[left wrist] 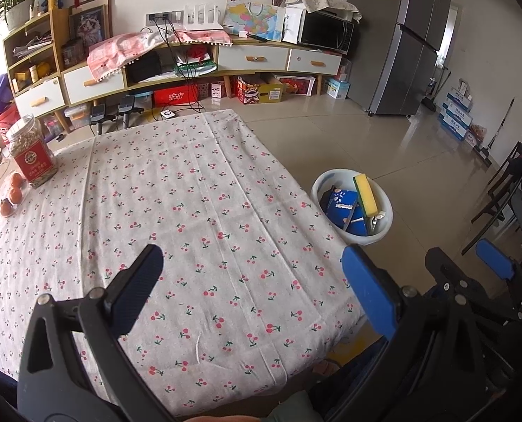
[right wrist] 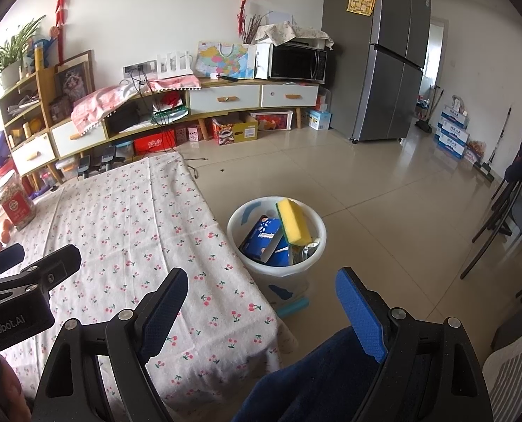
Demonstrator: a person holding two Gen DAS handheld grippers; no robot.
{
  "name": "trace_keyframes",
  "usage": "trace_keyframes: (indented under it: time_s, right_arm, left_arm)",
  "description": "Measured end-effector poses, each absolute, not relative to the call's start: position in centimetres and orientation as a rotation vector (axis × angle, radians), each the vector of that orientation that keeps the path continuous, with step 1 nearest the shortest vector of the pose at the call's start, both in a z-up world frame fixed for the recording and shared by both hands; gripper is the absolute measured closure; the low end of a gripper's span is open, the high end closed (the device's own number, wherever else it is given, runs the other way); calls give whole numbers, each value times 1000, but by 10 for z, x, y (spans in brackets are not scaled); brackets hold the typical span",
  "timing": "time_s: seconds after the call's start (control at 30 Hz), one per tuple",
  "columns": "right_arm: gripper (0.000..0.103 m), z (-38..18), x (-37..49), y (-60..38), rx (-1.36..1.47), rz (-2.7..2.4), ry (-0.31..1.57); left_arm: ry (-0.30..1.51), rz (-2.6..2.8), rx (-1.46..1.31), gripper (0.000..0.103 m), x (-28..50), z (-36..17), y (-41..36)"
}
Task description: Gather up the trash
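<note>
Left tongs (left wrist: 252, 281) spread wide, holding nothing, above the cherry-print worktop (left wrist: 190, 211). Right tongs (right wrist: 261, 302) likewise wide and bare, over the worktop's corner. Trash already in the bucket (right wrist: 276, 235) on the floor: sponge (right wrist: 294, 223) propped upright, blue box (right wrist: 262, 237) beside it. Bucket ahead and right of both tongs, nearer the right. Probably left to collect: teal roll (right wrist: 293, 307) on the floor against the bucket's foot, below the right tongs.

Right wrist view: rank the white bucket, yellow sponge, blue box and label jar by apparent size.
1. White bucket
2. Blue box and yellow sponge: look alike, and both are partly hidden, so unranked
3. Label jar: smallest, though farther from the camera
</note>
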State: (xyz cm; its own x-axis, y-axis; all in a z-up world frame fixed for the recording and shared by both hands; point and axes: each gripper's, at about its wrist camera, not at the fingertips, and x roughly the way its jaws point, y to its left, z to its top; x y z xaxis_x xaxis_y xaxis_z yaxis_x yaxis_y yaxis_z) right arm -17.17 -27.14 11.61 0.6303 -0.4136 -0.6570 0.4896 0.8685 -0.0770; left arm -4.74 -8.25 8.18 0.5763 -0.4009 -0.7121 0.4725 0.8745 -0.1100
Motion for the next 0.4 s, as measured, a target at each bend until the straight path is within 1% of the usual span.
trace_keyframes:
  time_s: [0.4]
  right_arm:
    - [16,116,-172,-271,112,-518,724]
  left_arm:
    - [803,-522,98,2,-49,84,-84]
